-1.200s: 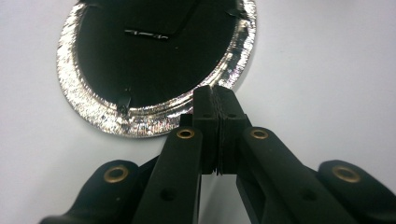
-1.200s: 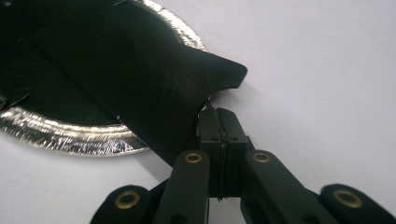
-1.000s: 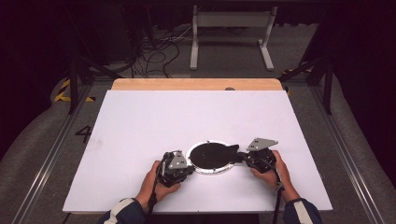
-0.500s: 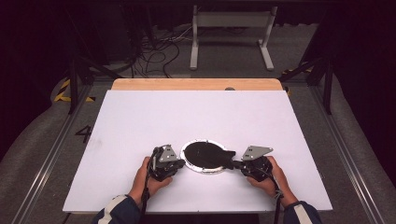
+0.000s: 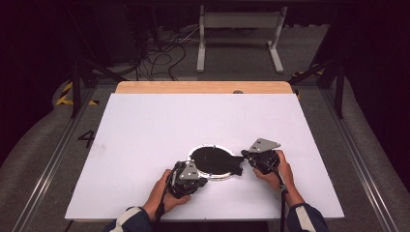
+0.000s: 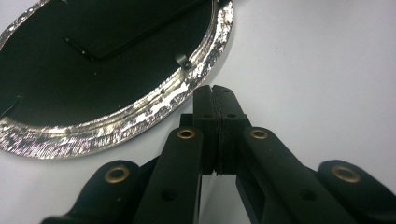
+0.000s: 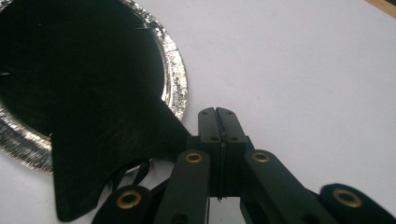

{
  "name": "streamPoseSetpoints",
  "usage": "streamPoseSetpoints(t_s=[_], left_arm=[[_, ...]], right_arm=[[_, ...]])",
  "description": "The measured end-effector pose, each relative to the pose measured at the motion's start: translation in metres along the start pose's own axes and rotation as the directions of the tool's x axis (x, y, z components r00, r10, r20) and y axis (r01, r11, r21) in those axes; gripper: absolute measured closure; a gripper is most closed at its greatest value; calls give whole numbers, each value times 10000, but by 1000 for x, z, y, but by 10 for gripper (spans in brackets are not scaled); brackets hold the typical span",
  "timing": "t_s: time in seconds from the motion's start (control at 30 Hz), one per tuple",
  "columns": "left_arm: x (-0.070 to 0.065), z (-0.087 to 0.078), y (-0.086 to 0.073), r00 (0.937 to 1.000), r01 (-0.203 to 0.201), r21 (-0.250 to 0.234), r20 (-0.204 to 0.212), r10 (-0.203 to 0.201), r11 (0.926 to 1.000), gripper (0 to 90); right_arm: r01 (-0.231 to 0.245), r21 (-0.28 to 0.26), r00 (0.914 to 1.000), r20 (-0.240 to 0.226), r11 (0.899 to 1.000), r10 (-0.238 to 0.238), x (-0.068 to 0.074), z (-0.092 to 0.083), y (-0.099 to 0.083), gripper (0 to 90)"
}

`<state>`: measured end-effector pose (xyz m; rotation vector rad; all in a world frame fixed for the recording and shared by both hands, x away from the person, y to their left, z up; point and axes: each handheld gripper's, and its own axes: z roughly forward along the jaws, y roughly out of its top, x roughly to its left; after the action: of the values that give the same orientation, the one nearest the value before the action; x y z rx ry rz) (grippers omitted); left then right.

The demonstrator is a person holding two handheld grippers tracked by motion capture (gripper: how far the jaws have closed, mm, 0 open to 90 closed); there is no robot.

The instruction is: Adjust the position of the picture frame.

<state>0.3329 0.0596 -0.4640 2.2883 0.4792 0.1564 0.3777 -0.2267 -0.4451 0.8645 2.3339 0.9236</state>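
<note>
Round silver-rimmed frame with black back panel [image 5: 213,161]: lies flat on the white table board [image 5: 145,130], toward the near edge, roughly midway between my two hands. In the left gripper view [image 6: 93,88] I see the glittering metal rim, a small clip at the rim and a black stand strip across the back panel. Black flap of soft dark material [image 7: 107,154]: spreads from the frame's back over the rim on the right-hand side and onto the board; in the high view it shows as a dark tab [image 5: 236,165] pointing at my right gripper.

Surroundings, relative to the frame: bare white board on all sides; a wooden strip [image 5: 203,87] along the board's far edge; beyond it, cables [image 5: 164,50] and a white metal stand [image 5: 240,29] on the floor.

Left gripper [image 6: 215,93]: jaws pressed together, nothing between them, tips just beside the frame's near-left rim; I cannot tell whether they touch it. Right gripper [image 7: 217,114]: jaws pressed together, empty, tips just beside the rim and the flap's edge.
</note>
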Motion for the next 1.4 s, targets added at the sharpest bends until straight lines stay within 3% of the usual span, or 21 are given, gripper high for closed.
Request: streamPoseSetpoints(t_s=[0.17,0.4,0.63,1.2,1.4], left_arm=[[0,3,1,9989,199,-177,-418,-206,9996,877],[4,1,1,9975,29,-70,-701,-34,10000,883],[16,0,-2,9979,337,-203,-543,-348,9992,885],[22,1,0,9986,3,-166,-537,-12,9999,888],[29,2,1,9980,125,-192,-624,-136,9997,895]], right_arm=[[-71,468,9995,-310,9989,85,-4,10,-2,900],[-155,404,9988,-464,9991,173,-2,7,-3,900],[-207,360,9983,-537,9991,226,1,5,-6,900],[-149,439,9982,-581,9989,174,1,5,-6,900],[-268,453,9975,-637,9986,297,1,5,-7,900]])
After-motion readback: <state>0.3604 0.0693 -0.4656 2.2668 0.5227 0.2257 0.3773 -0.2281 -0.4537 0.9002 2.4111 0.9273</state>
